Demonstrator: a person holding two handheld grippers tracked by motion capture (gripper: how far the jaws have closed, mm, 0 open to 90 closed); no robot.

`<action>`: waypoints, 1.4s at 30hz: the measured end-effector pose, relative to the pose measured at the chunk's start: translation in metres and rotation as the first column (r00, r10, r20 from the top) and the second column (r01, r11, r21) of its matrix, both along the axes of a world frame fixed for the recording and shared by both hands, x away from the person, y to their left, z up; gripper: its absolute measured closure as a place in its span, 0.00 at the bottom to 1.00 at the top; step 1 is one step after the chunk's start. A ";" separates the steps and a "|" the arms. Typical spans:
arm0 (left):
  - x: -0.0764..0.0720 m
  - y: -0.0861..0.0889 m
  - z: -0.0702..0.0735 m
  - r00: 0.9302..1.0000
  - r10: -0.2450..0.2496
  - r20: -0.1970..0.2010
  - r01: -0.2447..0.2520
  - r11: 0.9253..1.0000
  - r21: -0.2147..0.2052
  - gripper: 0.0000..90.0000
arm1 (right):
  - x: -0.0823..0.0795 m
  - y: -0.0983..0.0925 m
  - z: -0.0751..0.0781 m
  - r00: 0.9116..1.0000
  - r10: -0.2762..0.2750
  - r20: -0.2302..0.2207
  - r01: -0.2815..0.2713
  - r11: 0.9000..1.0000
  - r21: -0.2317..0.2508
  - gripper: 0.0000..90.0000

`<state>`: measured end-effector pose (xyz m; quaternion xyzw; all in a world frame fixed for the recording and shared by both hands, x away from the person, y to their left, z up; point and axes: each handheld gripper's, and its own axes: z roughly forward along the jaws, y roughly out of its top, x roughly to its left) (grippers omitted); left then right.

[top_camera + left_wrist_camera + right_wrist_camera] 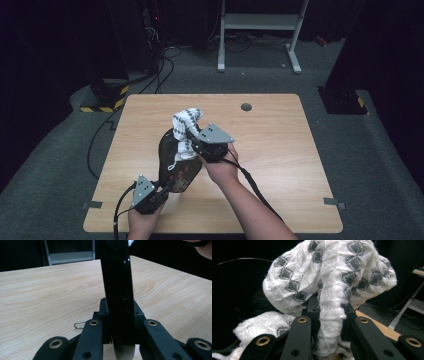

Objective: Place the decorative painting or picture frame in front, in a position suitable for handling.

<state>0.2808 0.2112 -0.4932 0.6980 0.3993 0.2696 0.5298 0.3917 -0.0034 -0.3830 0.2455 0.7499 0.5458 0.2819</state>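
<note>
A dark, glossy bag (172,162) with a printed pattern stands tilted on the wooden table (280,150). A white knitted cloth with grey diamonds (186,122) bulges out of its top. My left gripper (162,192) is at the bag's near lower edge, shut on that black edge (116,277), which runs up between its jaws (120,306). My right gripper (194,145) is at the bag's mouth, shut on a fold of the cloth (324,272) that is pinched between its jaws (329,308). The bag's dark rim (234,290) shows at the left behind the cloth.
A small metal clip (79,325) lies on the table beside the left gripper. A round cable hole (246,106) sits near the far edge. Beyond the table are a white frame (260,22), floor cables and a yellow-black striped base (107,97).
</note>
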 end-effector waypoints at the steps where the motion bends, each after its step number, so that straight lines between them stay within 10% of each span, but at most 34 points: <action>1: 0.000 0.000 0.000 1.000 0.000 -0.001 0.000 1.000 -0.001 0.86 | -0.003 0.001 0.000 1.000 0.004 0.005 -0.004 1.000 -0.002 0.85; 13: 0.000 0.000 0.000 1.000 0.002 -0.005 -0.002 1.000 -0.005 0.86 | -0.057 0.027 0.001 0.982 0.172 0.073 -0.172 0.985 -0.004 0.85; 31: 0.000 0.000 -0.001 1.000 0.002 0.000 -0.002 1.000 -0.006 0.86 | 0.005 -0.002 -0.006 1.000 -0.018 -0.012 0.018 1.000 -0.008 0.85; 42: 0.000 -0.001 0.000 1.000 0.004 -0.002 -0.004 1.000 -0.010 0.86 | -0.058 0.022 -0.017 0.982 0.184 0.036 -0.182 0.983 -0.031 0.85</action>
